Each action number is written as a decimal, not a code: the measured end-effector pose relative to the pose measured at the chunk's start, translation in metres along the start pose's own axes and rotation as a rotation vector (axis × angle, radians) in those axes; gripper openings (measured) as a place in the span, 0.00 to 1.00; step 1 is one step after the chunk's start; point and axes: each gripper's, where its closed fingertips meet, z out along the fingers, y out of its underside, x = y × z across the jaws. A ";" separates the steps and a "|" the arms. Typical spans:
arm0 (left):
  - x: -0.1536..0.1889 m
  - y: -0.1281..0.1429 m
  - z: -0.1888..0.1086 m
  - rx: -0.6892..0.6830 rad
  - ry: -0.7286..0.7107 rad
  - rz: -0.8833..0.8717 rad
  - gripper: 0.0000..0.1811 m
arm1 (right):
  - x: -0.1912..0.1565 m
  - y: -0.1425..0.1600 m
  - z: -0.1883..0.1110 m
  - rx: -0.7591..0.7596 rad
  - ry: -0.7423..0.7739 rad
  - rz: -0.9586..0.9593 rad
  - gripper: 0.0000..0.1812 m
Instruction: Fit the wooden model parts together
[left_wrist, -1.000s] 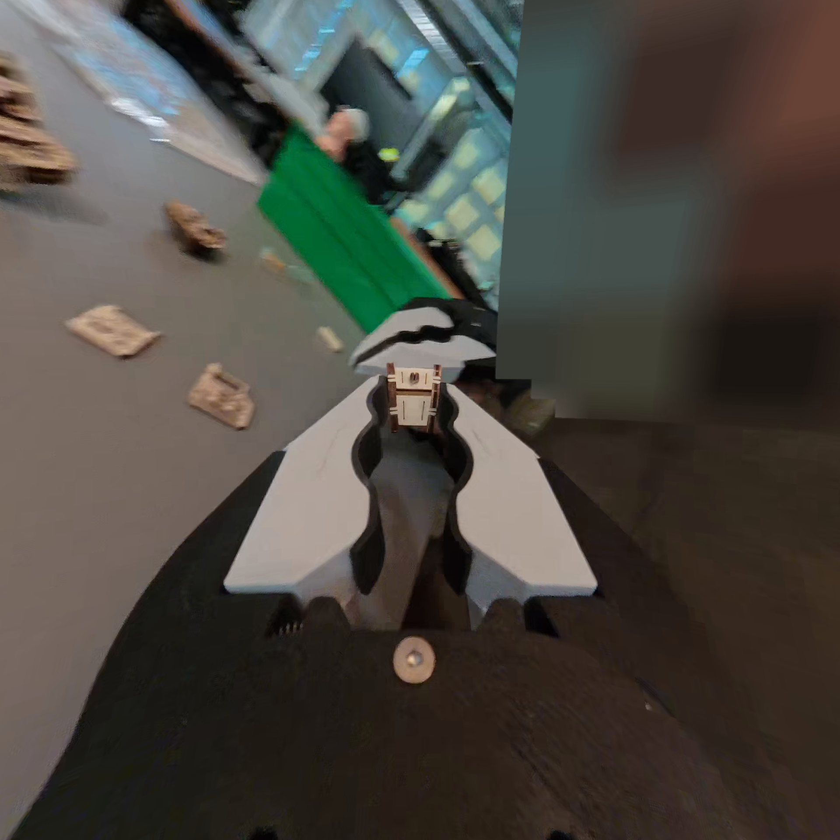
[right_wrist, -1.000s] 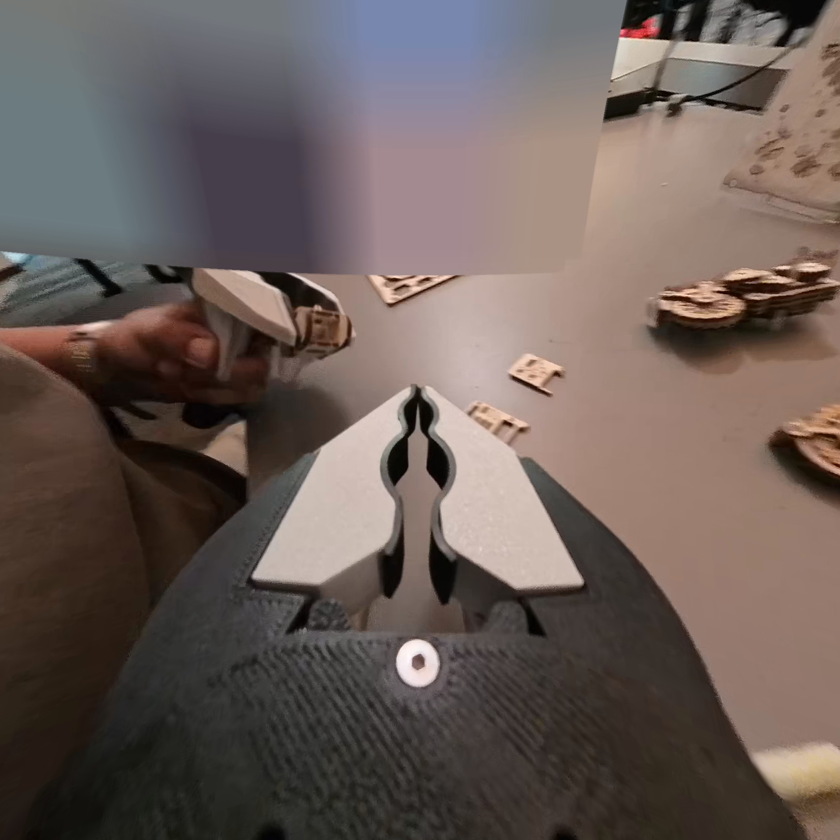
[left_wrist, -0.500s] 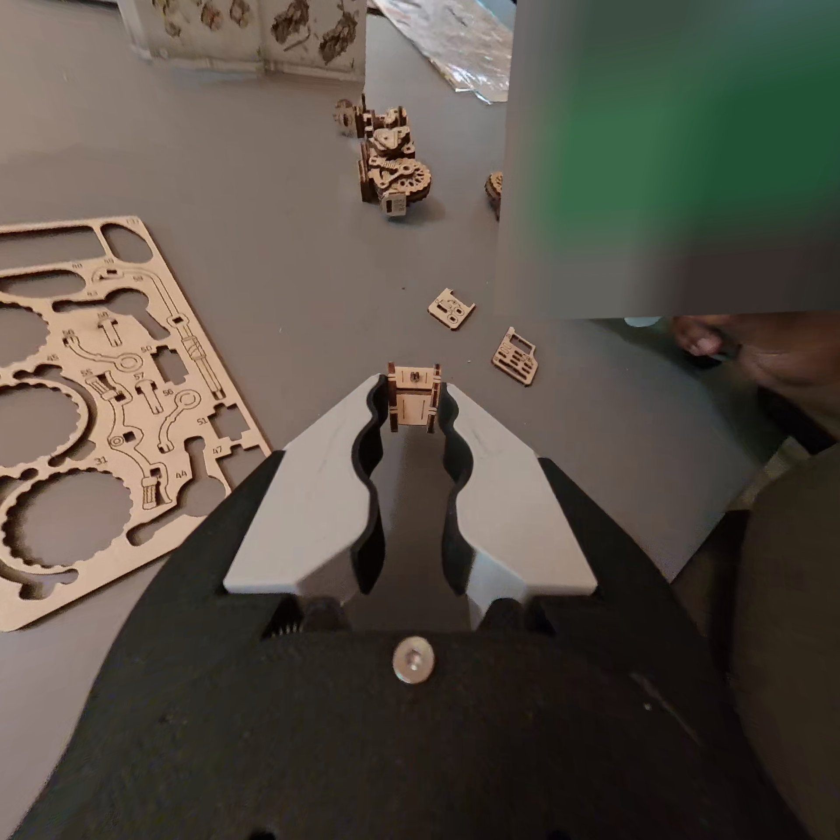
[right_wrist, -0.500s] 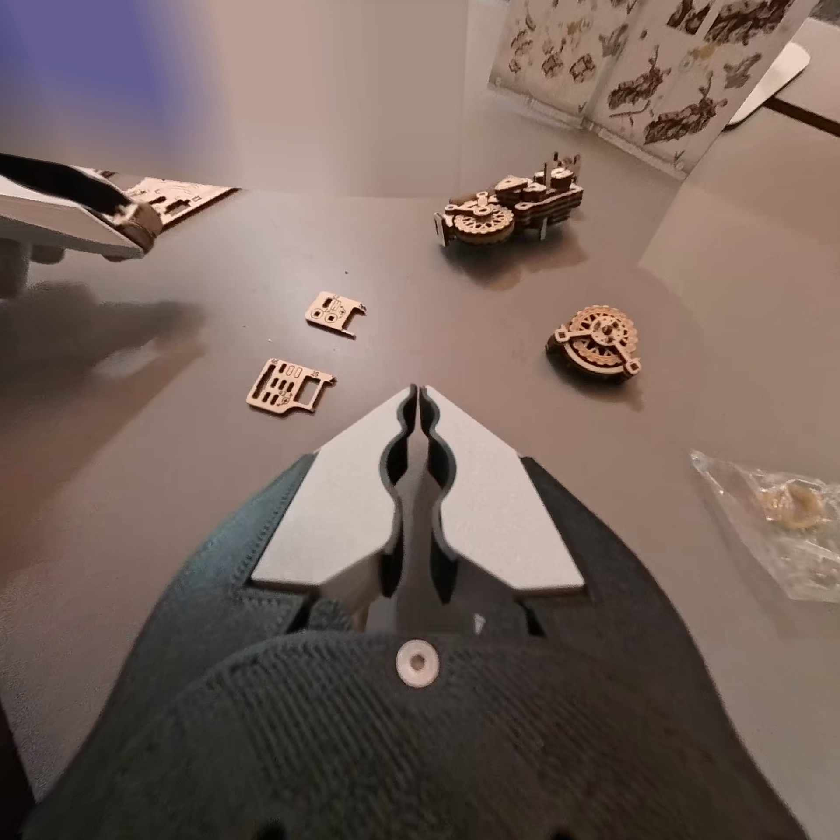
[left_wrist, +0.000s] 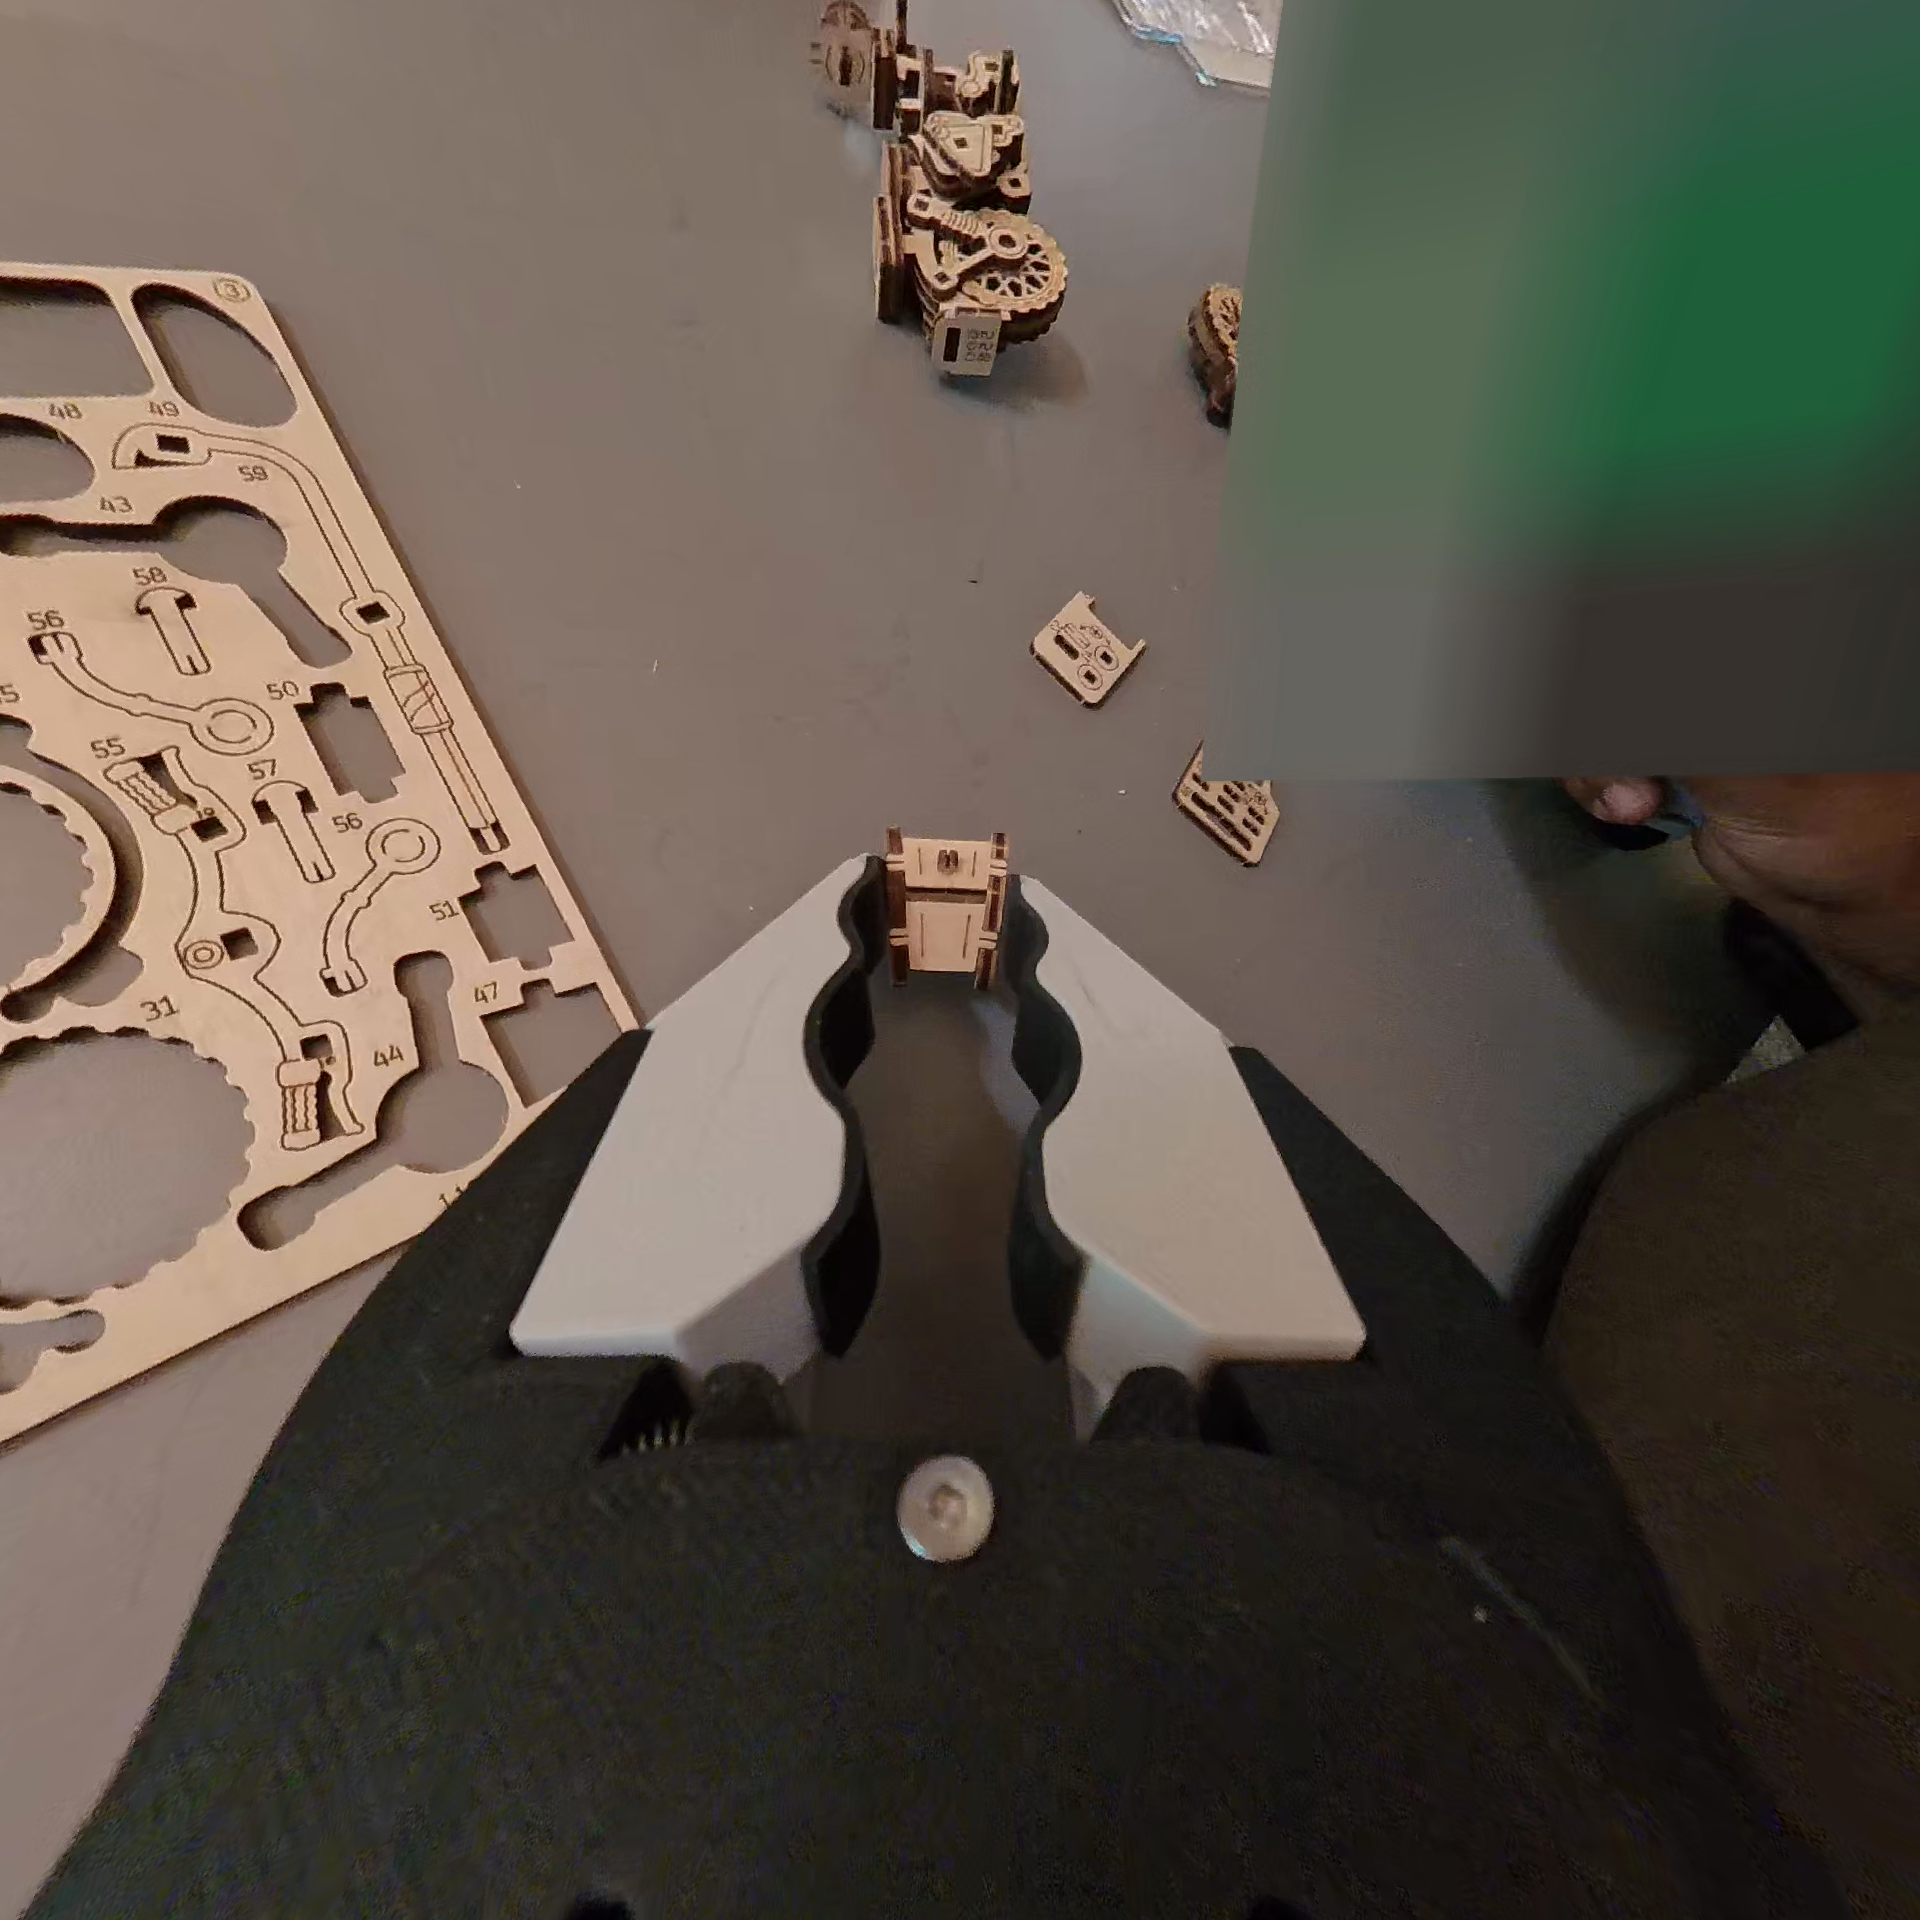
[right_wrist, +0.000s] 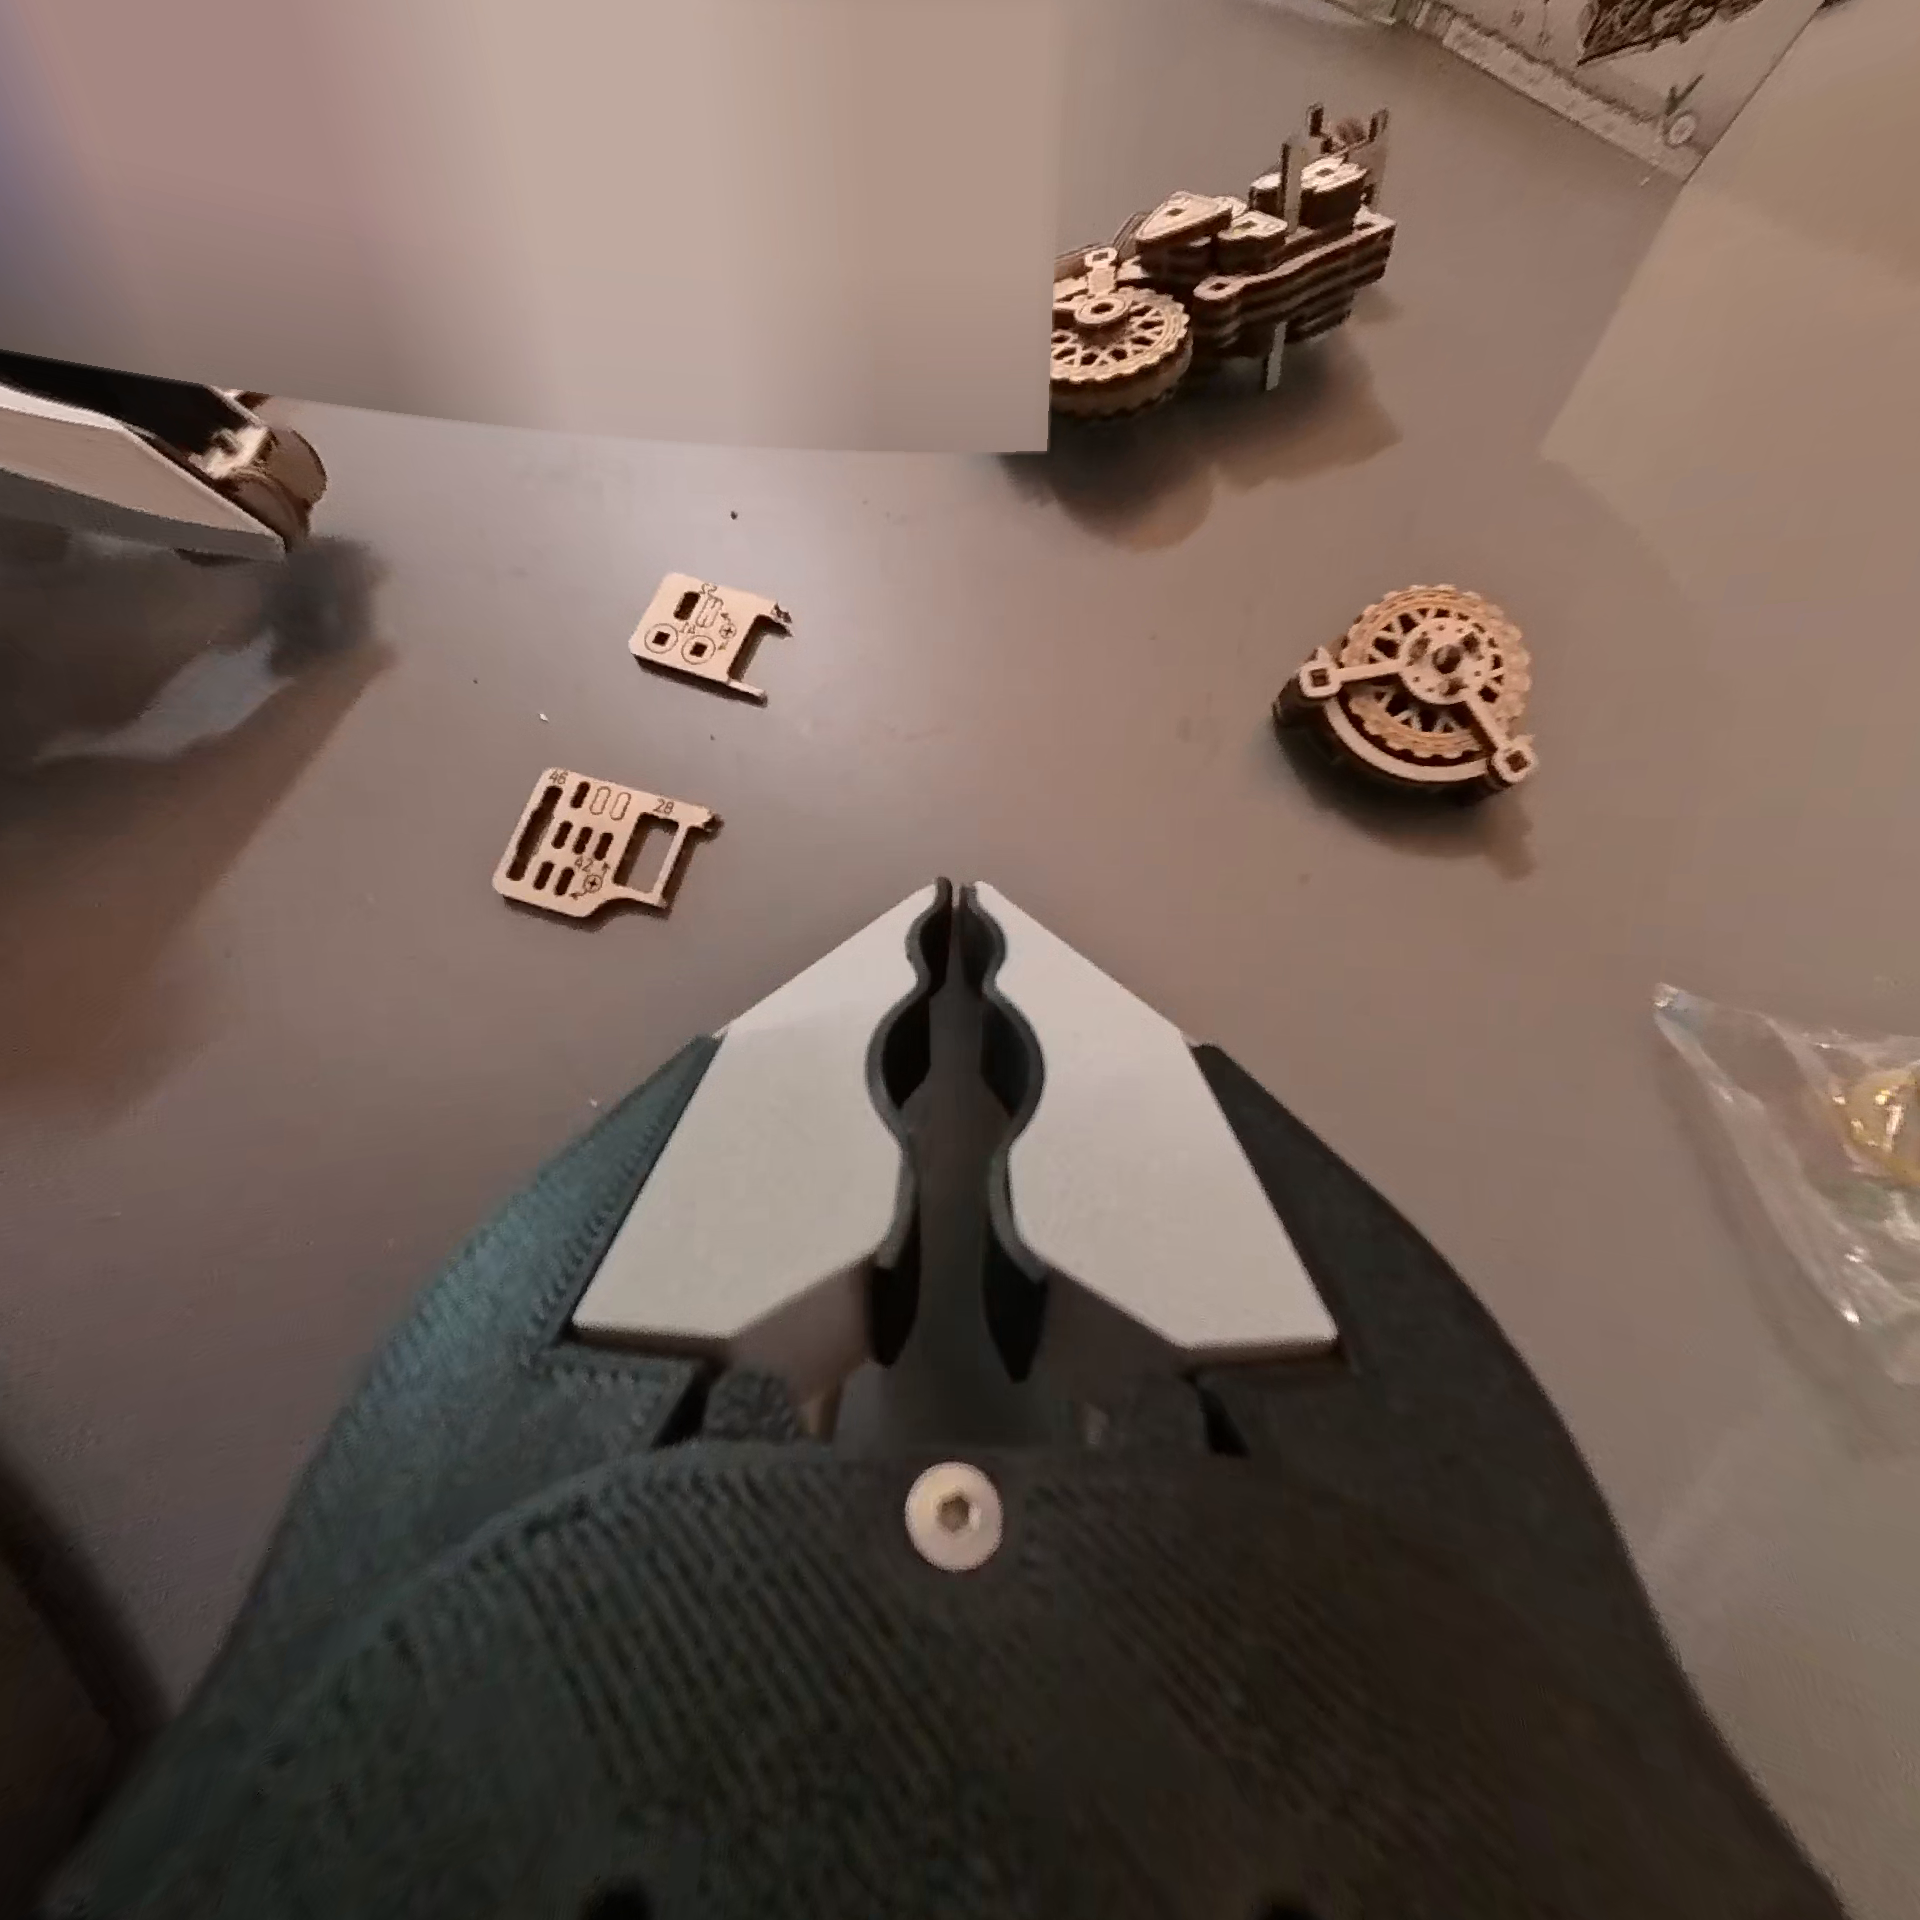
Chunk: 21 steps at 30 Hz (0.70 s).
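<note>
grey table (left_wrist: 644, 520); left gripper (left_wrist: 943, 904) jaws clamp small wooden block (left_wrist: 943, 914) at tips; right gripper (right_wrist: 956, 894) jaws closed, empty.

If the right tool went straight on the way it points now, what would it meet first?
Most likely bare grey table: the shut right tool points between the slotted flat piece and the wheel assembly. Depth is uncertain.

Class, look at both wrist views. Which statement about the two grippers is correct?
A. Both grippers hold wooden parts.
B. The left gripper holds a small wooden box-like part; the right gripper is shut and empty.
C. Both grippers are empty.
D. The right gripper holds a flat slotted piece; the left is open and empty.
B: the left gripper clamps the small wooden box-like part at its tips, while the right gripper has its tips together with nothing between them.
</note>
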 end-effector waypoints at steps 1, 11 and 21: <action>0.000 0.001 0.001 -0.005 -0.002 0.002 0.12 | 0.000 0.000 0.000 0.000 -0.002 0.001 0.00; -0.002 0.005 0.004 -0.044 -0.036 0.022 0.12 | 0.000 0.000 0.000 -0.001 0.005 -0.006 0.00; -0.002 0.007 0.006 -0.060 -0.046 0.027 0.12 | 0.001 0.000 0.001 -0.001 0.031 -0.017 0.00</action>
